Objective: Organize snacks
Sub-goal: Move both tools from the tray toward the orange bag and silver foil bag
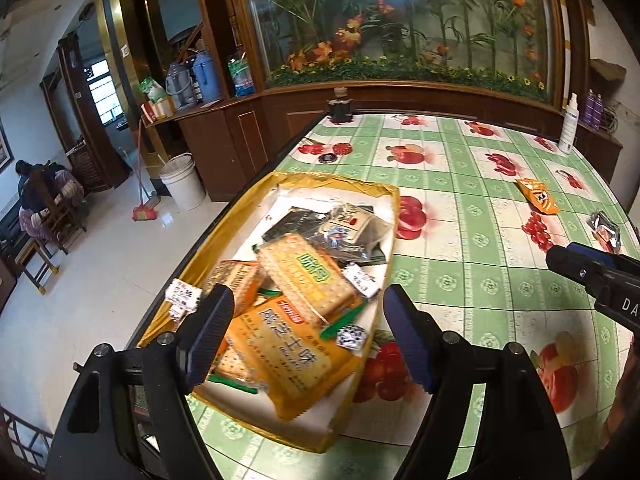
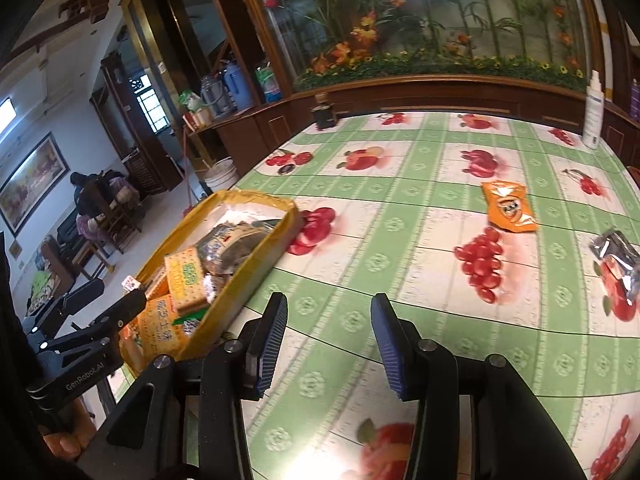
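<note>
Left claw (image 1: 310,334) gapes empty above the yellow tray (image 1: 390,216) of snacks at the desk (image 1: 460,208) edge. Right claw (image 2: 330,342) also spread, holding nothing, over bare cloth. Cracker packs (image 1: 296,356) carry Chinese print, too blurred to read. Orange packet (image 2: 508,206) and silver packet (image 2: 618,256) lie apart on the desk, the silver one's label unclear. "GenRobot.AI" reads on the left claw's body.

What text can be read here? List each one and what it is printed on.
"GenRobot.AI": on the left gripper body, right wrist view.
"DA", cut off: on the right gripper body.
Chinese print on the orange cracker pack and green label in the yellow tray: too blurred.
Orange snack bag: unreadable.
</note>
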The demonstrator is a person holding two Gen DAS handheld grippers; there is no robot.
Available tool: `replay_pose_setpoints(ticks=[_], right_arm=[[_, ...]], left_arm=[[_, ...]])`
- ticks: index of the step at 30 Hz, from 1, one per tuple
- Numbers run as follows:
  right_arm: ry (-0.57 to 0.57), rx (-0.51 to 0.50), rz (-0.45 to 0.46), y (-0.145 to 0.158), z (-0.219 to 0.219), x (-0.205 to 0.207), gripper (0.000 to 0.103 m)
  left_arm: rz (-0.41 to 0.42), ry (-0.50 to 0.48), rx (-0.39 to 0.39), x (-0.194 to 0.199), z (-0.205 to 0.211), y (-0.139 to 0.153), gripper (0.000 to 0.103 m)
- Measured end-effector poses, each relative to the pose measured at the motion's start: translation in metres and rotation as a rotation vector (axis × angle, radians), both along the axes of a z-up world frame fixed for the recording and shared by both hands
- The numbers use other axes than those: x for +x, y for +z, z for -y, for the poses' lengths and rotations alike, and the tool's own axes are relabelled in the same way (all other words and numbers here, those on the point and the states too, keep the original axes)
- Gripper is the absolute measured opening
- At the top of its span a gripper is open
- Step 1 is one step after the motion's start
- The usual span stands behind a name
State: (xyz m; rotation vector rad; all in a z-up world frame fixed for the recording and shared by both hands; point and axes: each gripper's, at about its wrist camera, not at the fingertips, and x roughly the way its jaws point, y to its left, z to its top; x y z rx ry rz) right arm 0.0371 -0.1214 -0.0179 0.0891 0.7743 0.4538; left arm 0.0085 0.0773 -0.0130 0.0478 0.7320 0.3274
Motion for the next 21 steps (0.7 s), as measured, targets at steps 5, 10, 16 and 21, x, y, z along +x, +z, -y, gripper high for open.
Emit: replay_pose_setpoints(ticks=[5, 10, 16, 21], right_arm=[[-0.062, -0.063, 0.013, -0.007, 0.025, -0.001, 0.05], [-0.122, -0.092, 0.001, -0.015, 0.06, 0.001, 0.051], [-0.233, -0.128, 0.007, -0.019, 0.115, 0.005, 0.066], [-0.325, -0.136, -0.013, -0.024, 0.163, 0.013, 0.07]], left_arm=[[-0.017, -0.045, 0.001, 0.008, 0.023, -0.003, 0.077], [-0.027, -0.101, 0.002, 0.021, 0.048, -0.004, 0.077], [-0.042, -0.176, -0.01, 0.042, 0.084, -0.006, 0.077], [-0.077, -0.235, -0.031, 0.067, 0.112, -0.012, 0.077]])
